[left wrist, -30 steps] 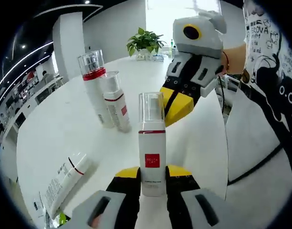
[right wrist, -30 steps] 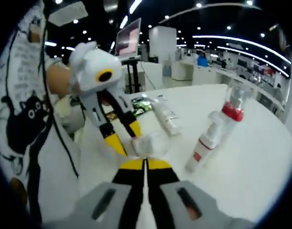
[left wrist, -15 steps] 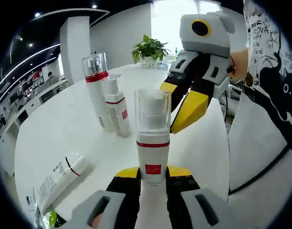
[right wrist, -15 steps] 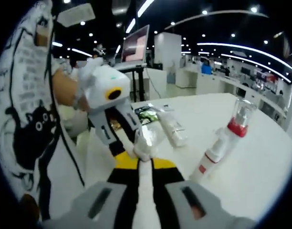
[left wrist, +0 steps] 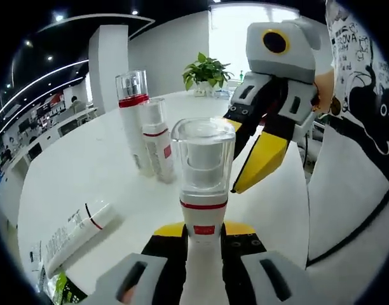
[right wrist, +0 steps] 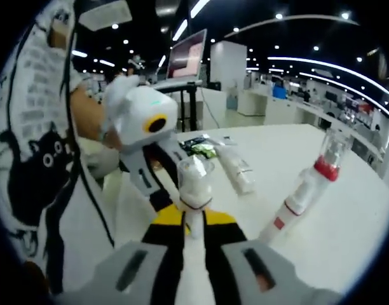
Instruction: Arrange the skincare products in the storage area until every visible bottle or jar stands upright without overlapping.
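Observation:
My left gripper (left wrist: 204, 234) is shut on the lower body of a white pump bottle (left wrist: 204, 190) with a clear cap and a red band, and holds it upright. The same bottle (right wrist: 194, 184) shows just past the yellow tips of my right gripper (right wrist: 192, 221), whose jaws stand slightly apart with nothing between them. In the left gripper view the right gripper (left wrist: 248, 152) hangs close to the cap's right side. A tall red-banded bottle (left wrist: 134, 121) and a shorter one (left wrist: 157, 143) stand side by side on the white table (left wrist: 86, 171).
A white tube (left wrist: 74, 235) lies flat near the table's left front edge, next to green packets (right wrist: 201, 149). A potted plant (left wrist: 207, 70) stands at the far edge. The person's body and sleeve (left wrist: 353, 190) are close on the right.
The held bottle's cap now looms larger and higher in the left gripper view. My right gripper's jaws were pressed together and are now slightly parted, with its tips closer to the bottle.

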